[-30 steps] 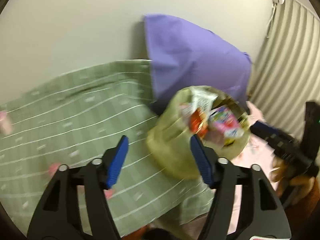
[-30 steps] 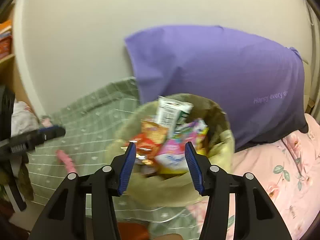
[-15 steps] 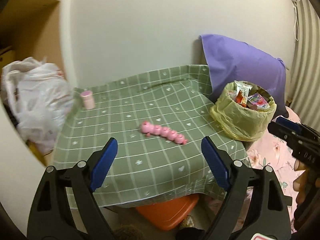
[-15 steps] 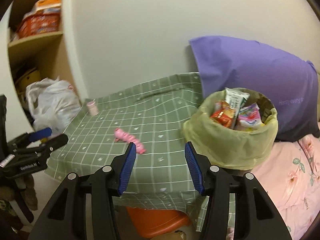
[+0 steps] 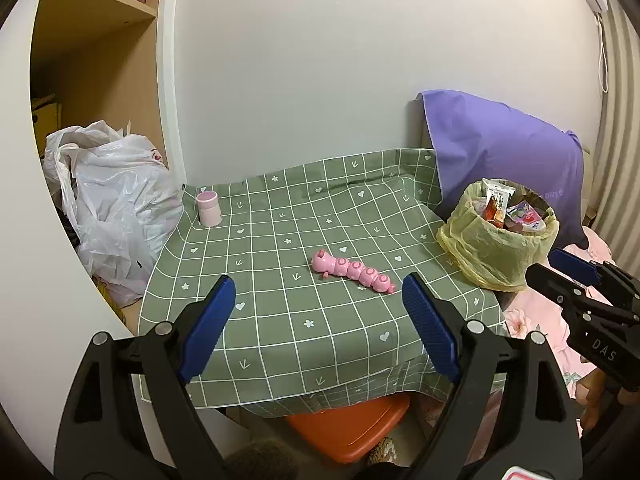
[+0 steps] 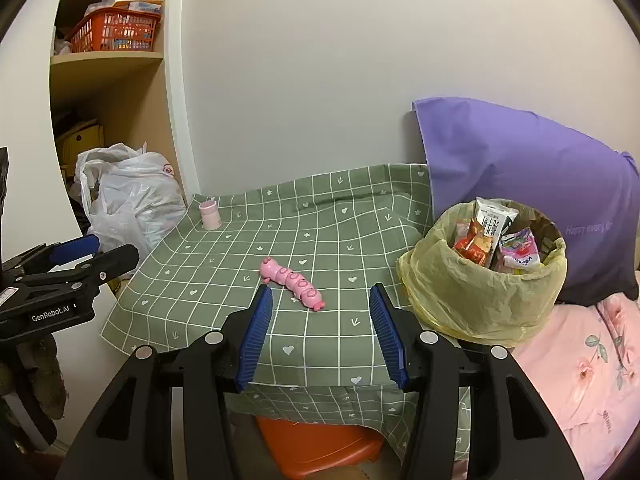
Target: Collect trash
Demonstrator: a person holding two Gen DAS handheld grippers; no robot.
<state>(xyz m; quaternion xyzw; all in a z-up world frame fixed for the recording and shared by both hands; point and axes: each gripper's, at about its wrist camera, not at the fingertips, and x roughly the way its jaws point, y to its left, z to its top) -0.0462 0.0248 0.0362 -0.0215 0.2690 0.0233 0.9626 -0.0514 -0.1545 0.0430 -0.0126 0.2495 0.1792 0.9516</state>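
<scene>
My left gripper [image 5: 318, 334] has just been spreading and stands wide with nothing between its blue pads; my right gripper [image 6: 320, 334] is parted too, pinching nothing. Both hang before the green checked tablecloth [image 5: 280, 248]. The trash fills the yellow-bagged bin [image 6: 484, 280] at the cloth's right edge, against a purple pillow [image 6: 520, 168]. A pink segmented toy caterpillar [image 6: 291, 280] lies mid-cloth, a small pink cup [image 5: 209, 209] at the far left corner

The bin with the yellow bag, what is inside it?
The bin holds snack wrappers, a milk carton standing upright and a pink packet. What lies deeper is covered by these and by the bag.
</scene>
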